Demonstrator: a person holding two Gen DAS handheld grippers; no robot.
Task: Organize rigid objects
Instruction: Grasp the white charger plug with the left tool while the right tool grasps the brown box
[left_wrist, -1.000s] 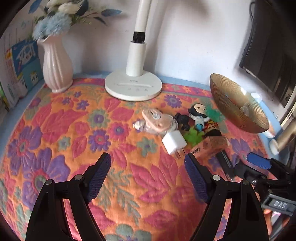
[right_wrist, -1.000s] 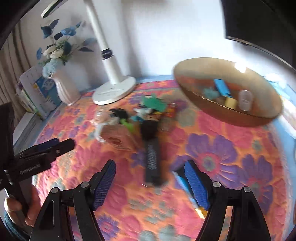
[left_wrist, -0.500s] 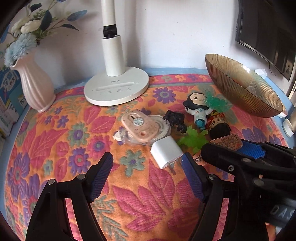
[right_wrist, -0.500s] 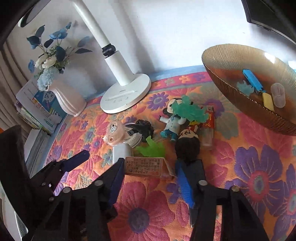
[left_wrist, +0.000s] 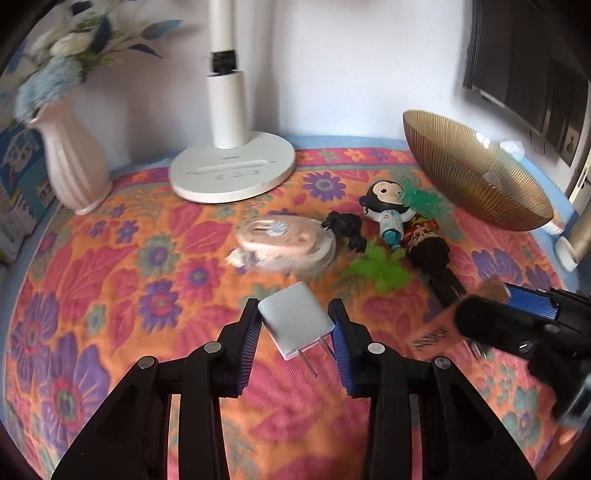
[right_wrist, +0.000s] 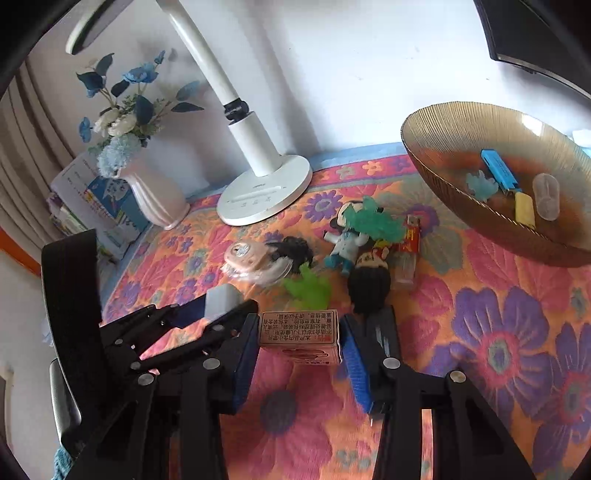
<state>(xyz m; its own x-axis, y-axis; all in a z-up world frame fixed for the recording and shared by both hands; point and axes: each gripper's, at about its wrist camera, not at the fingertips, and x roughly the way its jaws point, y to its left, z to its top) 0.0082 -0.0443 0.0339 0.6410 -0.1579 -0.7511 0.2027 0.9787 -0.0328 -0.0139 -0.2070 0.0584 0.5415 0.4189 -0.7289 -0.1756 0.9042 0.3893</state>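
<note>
The left gripper (left_wrist: 294, 332) has just been closing and now clamps the white charger (left_wrist: 293, 320), prongs toward the camera. The right gripper (right_wrist: 300, 338) has also been closing, its pads against the small pink box (right_wrist: 300, 334), both near the front edge of the floral cloth (left_wrist: 110, 280). The gold bowl (right_wrist: 458, 133) sits at the far right corner. The charger is gripped across its corners, so it could twist loose on lifting; the crowded figurines (right_wrist: 347, 236) could be knocked.

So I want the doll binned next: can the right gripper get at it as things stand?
Probably not yet: the right gripper is shut on the box, with the doll lying just beyond it.
</note>
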